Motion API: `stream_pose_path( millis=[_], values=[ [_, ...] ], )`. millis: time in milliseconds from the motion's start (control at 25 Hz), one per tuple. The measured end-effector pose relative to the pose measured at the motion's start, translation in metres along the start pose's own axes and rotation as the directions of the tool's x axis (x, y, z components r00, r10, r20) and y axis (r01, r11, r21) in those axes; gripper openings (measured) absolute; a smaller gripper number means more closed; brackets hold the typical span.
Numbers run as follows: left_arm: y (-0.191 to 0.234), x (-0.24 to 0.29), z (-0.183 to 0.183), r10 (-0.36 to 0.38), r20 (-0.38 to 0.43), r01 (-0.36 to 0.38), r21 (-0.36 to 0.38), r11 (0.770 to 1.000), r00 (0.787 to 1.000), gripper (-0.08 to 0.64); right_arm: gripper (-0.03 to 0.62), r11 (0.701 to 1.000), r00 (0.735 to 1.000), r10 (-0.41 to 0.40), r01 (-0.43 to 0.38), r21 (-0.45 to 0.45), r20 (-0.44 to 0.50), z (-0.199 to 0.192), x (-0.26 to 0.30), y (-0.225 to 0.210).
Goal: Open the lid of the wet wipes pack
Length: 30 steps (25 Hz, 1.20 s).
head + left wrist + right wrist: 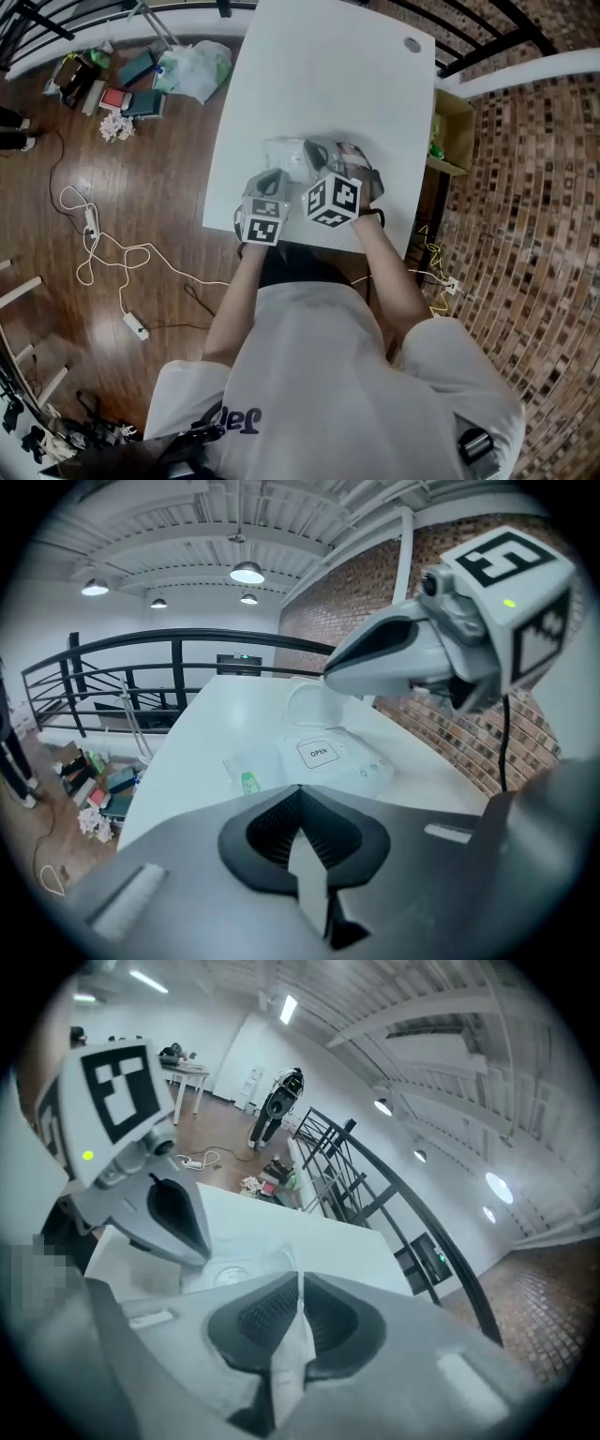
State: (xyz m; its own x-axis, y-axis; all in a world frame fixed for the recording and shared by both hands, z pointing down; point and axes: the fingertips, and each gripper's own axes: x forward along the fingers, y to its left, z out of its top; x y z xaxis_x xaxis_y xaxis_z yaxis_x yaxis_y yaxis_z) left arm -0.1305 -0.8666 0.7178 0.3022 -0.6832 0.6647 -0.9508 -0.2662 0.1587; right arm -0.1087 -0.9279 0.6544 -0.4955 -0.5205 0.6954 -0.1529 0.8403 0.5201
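Looking down from above, the person leans over the white worktop with both tools bunched over the wet wipes pack near its front edge. The pack is mostly hidden under them there.

The left gripper view shows far more. The pack lies flat just beyond the left tool, with a printed "OPEN" label on its top. Behind the label the white lid stands raised. The right tool comes in from the right, and its tips meet the lid's upper edge.

The left tool's jaws are pressed together, with the pack's clear near edge right at their tips. I cannot tell whether they pinch it.

The right gripper view shows that tool's jaws drawn together on a thin white piece, and the left tool close by.
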Motion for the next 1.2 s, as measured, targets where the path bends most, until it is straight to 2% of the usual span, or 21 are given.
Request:
stream_pose_path(
  millis=[120, 320, 360, 440, 480, 520, 600, 680, 760, 800, 880, 960, 1040, 1080, 1120, 1160, 1200],
  values=[
    [-0.002, 0.001, -0.001, -0.001, -0.021, 0.002, 0.047, 0.999, 1.000, 0.015, 0.015, 0.990, 0.994, 0.110, -0.109, 0.088, -0.005, 0.002, 0.025, -0.022],
    [-0.001, 0.002, -0.002, -0.022, -0.017, 0.024, 0.075, 0.997, 1.000, 0.015, 0.018, 0.966, 0.966, 0.247, -0.240, 0.095, -0.076, -0.008, 0.066, -0.023],
    [-0.001, 0.001, -0.003, -0.027, -0.015, 0.028, 0.080, 0.996, 1.000, 0.015, -0.009, 0.950, 0.950, 0.297, -0.284, 0.129, -0.097, -0.014, 0.071, -0.016],
    [-0.001, 0.001, -0.003, -0.043, -0.013, 0.044, 0.079, 0.996, 0.999, 0.015, -0.009, 0.888, 0.899, 0.421, -0.381, 0.258, -0.121, -0.027, 0.079, 0.004],
    [0.000, 0.001, -0.002, -0.053, -0.011, 0.054, 0.077, 0.996, 0.999, 0.015, -0.011, 0.856, 0.882, 0.456, -0.400, 0.327, -0.114, -0.032, 0.082, 0.010],
    [0.001, 0.001, -0.002, -0.065, -0.011, 0.065, 0.076, 0.995, 0.998, 0.015, -0.010, 0.836, 0.882, 0.460, -0.392, 0.385, -0.101, -0.034, 0.087, 0.010],
    [0.004, 0.000, -0.002, -0.088, -0.009, 0.088, 0.080, 0.993, 0.996, 0.015, -0.009, 0.816, 0.899, 0.428, -0.340, 0.467, -0.092, -0.036, 0.093, 0.004],
    [0.008, -0.007, -0.001, -0.097, 0.001, 0.096, 0.100, 0.990, 0.995, 0.015, -0.009, 0.814, 0.915, 0.390, -0.290, 0.504, -0.104, -0.033, 0.091, 0.000],
    [0.013, -0.019, 0.008, -0.095, 0.051, 0.088, 0.113, 0.990, 0.994, 0.015, -0.009, 0.811, 0.941, 0.329, -0.239, 0.533, -0.078, -0.023, 0.076, -0.007],
    [0.015, -0.028, 0.015, -0.101, 0.089, 0.090, 0.115, 0.989, 0.991, 0.015, -0.009, 0.797, 0.956, 0.290, -0.215, 0.564, -0.045, -0.017, 0.063, -0.011],
    [0.012, -0.044, 0.032, -0.129, 0.159, 0.108, 0.131, 0.985, 0.979, 0.015, -0.009, 0.735, 0.980, 0.194, -0.170, 0.657, 0.037, -0.010, 0.028, -0.020],
    [0.004, -0.060, 0.048, -0.171, 0.210, 0.139, 0.161, 0.977, 0.963, 0.015, -0.009, 0.629, 0.993, 0.067, -0.116, 0.768, 0.095, -0.010, -0.012, -0.024],
    [-0.005, -0.079, 0.061, -0.222, 0.258, 0.175, 0.194, 0.965, 0.940, 0.015, -0.009, 0.510, 0.990, -0.053, -0.084, 0.856, 0.129, -0.007, -0.054, -0.017],
    [-0.010, -0.093, 0.069, -0.247, 0.292, 0.190, 0.209, 0.959, 0.924, 0.015, -0.009, 0.465, 0.983, -0.095, -0.094, 0.880, 0.155, 0.000, -0.075, -0.007],
    [-0.015, -0.109, 0.079, -0.268, 0.336, 0.201, 0.221, 0.954, 0.903, 0.015, -0.009, 0.437, 0.973, -0.122, -0.124, 0.891, 0.196, 0.011, -0.097, 0.006],
    [-0.020, -0.129, 0.090, -0.284, 0.384, 0.208, 0.229, 0.951, 0.878, 0.015, -0.009, 0.427, 0.959, -0.136, -0.168, 0.889, 0.247, 0.027, -0.118, 0.021],
    [-0.026, -0.150, 0.101, -0.294, 0.430, 0.209, 0.234, 0.949, 0.853, 0.015, -0.009, 0.431, 0.944, -0.143, -0.211, 0.877, 0.297, 0.043, -0.140, 0.037]
  ],
)
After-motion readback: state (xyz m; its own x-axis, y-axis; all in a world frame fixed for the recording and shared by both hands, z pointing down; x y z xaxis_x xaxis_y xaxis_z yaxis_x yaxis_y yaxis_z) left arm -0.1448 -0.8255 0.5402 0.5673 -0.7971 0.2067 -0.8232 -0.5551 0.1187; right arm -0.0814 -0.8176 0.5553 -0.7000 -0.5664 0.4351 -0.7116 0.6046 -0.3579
